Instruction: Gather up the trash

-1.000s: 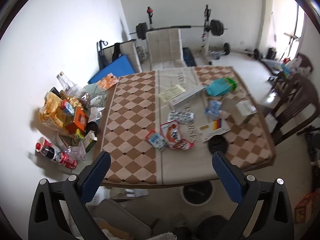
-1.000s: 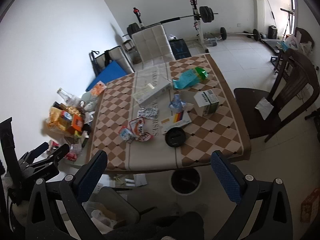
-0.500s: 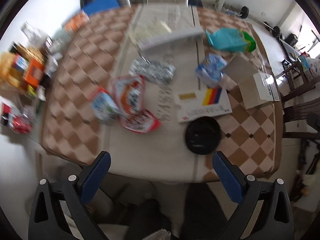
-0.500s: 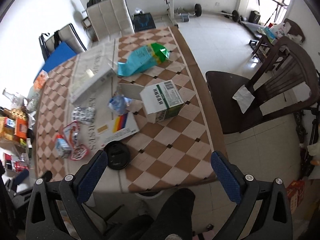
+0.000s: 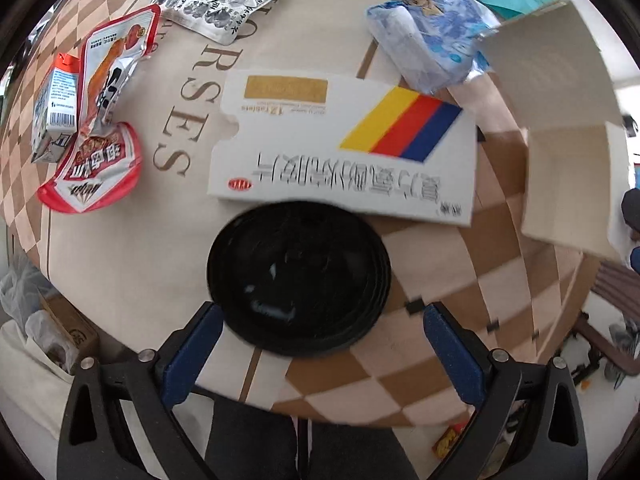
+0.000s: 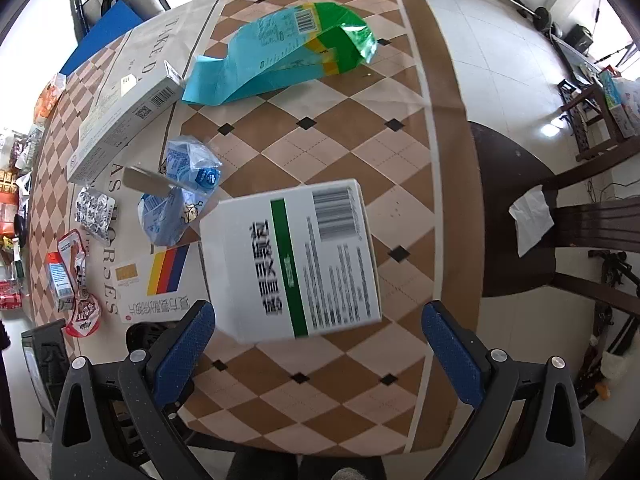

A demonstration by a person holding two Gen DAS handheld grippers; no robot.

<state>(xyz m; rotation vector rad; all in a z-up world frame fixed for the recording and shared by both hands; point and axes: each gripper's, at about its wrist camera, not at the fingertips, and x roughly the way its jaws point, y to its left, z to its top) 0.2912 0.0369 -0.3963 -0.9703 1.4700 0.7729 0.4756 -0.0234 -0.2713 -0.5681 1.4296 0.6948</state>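
Crosswise, flat white box [image 5: 344,148] (stripes rightward)

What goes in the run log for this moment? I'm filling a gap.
left gripper: open, over black lid | right gripper: open, over green-striped box | nothing held

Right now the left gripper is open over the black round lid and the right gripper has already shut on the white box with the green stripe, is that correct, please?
Not quite: the right gripper is open too, its jaws wide on either side of the white box with the green stripe, as the right wrist view shows. The left gripper is indeed open over the black round lid.
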